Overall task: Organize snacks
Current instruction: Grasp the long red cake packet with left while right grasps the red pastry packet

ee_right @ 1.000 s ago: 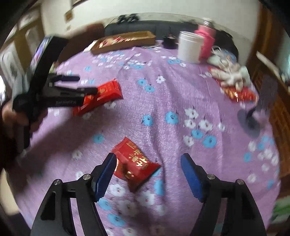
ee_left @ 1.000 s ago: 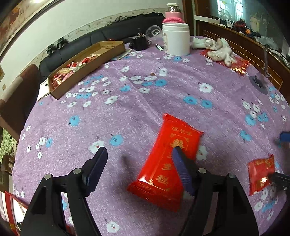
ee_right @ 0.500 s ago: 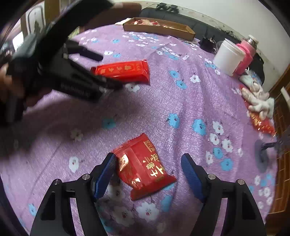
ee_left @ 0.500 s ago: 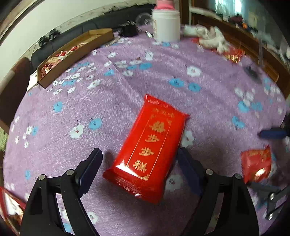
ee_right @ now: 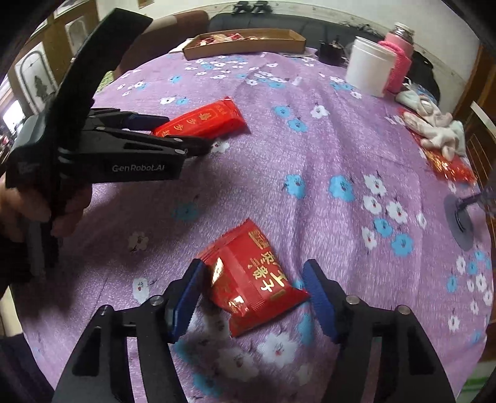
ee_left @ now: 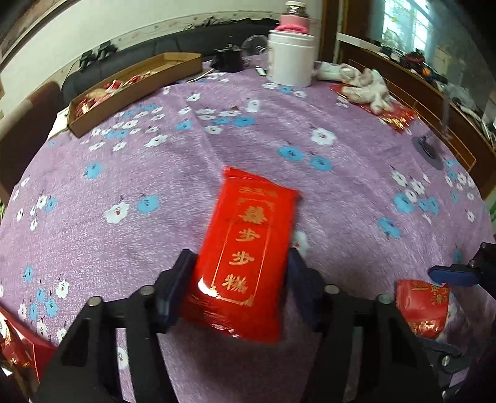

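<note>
While the left gripper (ee_left: 238,279) has its jaws clamped on the near half of the long red pack (ee_left: 248,248), both pads touching its long sides, the right gripper (ee_right: 254,297) stands with its jaws spread wider than the small red packet (ee_right: 254,279). That packet lies on the tabletop (ee_right: 279,155) between the blue pads; the left pad (ee_right: 189,294) is just beside its edge, the right pad apart from its corner, and I cannot tell whether either presses it.

Half a second ago the left jaws were wide apart with the long pack lying loose between them; now they have drawn in against it. The right jaws have narrowed as well, and the small packet sits closer between them than before. In the right view the left gripper (ee_right: 186,136) now reaches along the long pack (ee_right: 201,121), where earlier it hovered beside it.

Counted: two grippers, one long pack, one small packet, also seen at the right edge of the left view (ee_left: 421,303) under a blue finger. One cardboard tray (ee_left: 133,90) with several snacks inside stands at the far side of the tabletop; their number is too small to tell. One white jar (ee_left: 291,59) stands with one pink flask (ee_left: 296,18) behind it, and one pale cloth bundle (ee_left: 365,86) lies on a red wrapper (ee_left: 396,114) to the right.
</note>
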Motion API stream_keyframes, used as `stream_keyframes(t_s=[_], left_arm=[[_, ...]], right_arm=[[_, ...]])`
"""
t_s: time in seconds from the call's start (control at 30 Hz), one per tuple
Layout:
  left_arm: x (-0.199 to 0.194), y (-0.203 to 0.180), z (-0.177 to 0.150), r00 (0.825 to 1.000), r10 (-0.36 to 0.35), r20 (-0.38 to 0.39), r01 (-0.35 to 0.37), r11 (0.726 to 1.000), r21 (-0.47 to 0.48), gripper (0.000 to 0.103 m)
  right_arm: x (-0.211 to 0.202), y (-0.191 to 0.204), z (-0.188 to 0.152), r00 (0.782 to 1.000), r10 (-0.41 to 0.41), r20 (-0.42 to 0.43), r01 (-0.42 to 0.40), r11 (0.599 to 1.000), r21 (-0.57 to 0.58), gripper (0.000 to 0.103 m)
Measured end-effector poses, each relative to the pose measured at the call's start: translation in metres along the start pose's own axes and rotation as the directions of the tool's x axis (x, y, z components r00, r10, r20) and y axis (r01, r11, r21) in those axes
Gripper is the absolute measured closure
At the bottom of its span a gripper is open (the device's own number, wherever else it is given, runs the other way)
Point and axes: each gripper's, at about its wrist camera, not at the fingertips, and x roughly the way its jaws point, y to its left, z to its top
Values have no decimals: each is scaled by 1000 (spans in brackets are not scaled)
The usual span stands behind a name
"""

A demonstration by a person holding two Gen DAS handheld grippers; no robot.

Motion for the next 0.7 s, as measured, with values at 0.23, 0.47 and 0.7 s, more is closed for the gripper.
stream_keyframes(t_s=[0.23, 0.47, 0.7], left_arm=[[-13, -1, -14, 999, -39, 10, 39, 999, -13, 52], [-33, -1, -39, 998, -64, -9, 64, 998, -7, 53], [-59, 4, -74, 996, -94, -2, 94, 995, -11, 53]], right_arm=[[-6, 4, -8, 1000, 16, 5, -16, 998, 64, 44], [-15, 19, -18, 998, 65, 2, -65, 993, 101, 46], [-18, 46, -25, 997, 70, -11, -69, 993, 92, 46]])
